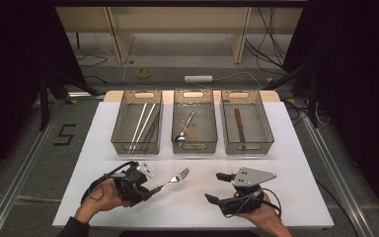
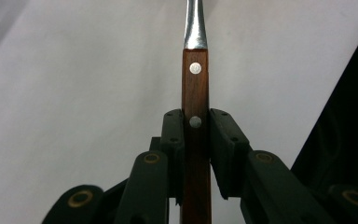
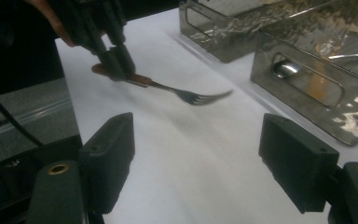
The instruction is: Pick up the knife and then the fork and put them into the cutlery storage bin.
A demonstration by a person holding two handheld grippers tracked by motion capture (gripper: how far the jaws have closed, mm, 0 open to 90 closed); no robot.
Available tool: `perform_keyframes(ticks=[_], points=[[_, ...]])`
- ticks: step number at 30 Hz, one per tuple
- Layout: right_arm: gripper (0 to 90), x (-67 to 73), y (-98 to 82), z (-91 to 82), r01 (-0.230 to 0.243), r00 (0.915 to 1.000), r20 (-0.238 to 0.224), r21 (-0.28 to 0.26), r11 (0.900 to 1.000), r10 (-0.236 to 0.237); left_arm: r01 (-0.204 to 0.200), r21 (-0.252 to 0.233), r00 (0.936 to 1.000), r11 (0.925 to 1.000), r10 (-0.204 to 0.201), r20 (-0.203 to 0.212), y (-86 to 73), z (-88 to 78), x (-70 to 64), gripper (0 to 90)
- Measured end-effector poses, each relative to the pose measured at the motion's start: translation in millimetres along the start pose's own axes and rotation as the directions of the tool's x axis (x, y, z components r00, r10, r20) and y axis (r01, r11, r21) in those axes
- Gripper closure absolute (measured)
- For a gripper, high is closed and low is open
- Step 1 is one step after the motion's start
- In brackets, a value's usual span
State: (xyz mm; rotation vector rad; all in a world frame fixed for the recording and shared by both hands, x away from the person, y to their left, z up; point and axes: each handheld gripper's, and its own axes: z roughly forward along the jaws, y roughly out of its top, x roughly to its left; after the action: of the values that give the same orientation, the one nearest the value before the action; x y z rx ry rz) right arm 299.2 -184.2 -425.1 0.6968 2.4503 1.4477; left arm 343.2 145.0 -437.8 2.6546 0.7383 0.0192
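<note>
**Fork held by its wooden handle above the white table**

The fork sits in the left gripper, clamped by its brown wooden handle. In the left gripper view the handle runs straight up between the 2 black pads, which press on it from both sides; 2 round metal rivets show on the wood, and the steel neck goes on past the top edge. In the high view the fork points up and to the right, its prongs toward the middle basket, over the bare near part of the white table. The right gripper view shows the same fork held level just above the tabletop, prongs free and touching nothing, with a faint shadow below.

The left hand grips its tool at the near left of the table. The right gripper rests in the right hand at the near right, well apart from the fork; its jaws stand wide open with nothing between them.

Beyond, 3 clear baskets stand in a row. The left basket holds long pale sticks, likely chopsticks. The middle basket holds a spoon. The right basket holds a knife with a brown handle.
</note>
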Motion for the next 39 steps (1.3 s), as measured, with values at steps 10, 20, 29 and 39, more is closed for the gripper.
perform_keyframes(ticks=[10, 20, 29, 39], points=[[29.0, 12.6, 5.0, 14.0, 0.070, 0.9968, -0.040, 0.033, 0.997, -0.069, -0.064, 0.026, 0.9970, 0.9976, 0.063, 0.045, 32.2, 8.0, -16.3, 75.8], [31.0, 28.3, 6.7, 36.6, 0.205, 0.9782, -0.057, 0.107, 0.973, -0.200, -0.112, 0.033, 0.9899, 0.9932, 0.109, 0.091, 52.4, 8.9, -31.1, 75.8], [36.0, 35.7, 3.8, 51.5, 0.323, 0.9465, -0.061, 0.166, 0.932, -0.317, -0.147, 0.058, 0.9844, 0.9874, 0.141, 0.106, 54.2, 9.6, -41.2, 75.8], [44.7, 40.8, -0.2, 68.5, 0.407, 0.9130, -0.069, 0.227, 0.885, -0.402, -0.185, 0.074, 0.9766, 0.9800, 0.175, 0.126, 56.3, 9.2, -49.8, 75.8]])
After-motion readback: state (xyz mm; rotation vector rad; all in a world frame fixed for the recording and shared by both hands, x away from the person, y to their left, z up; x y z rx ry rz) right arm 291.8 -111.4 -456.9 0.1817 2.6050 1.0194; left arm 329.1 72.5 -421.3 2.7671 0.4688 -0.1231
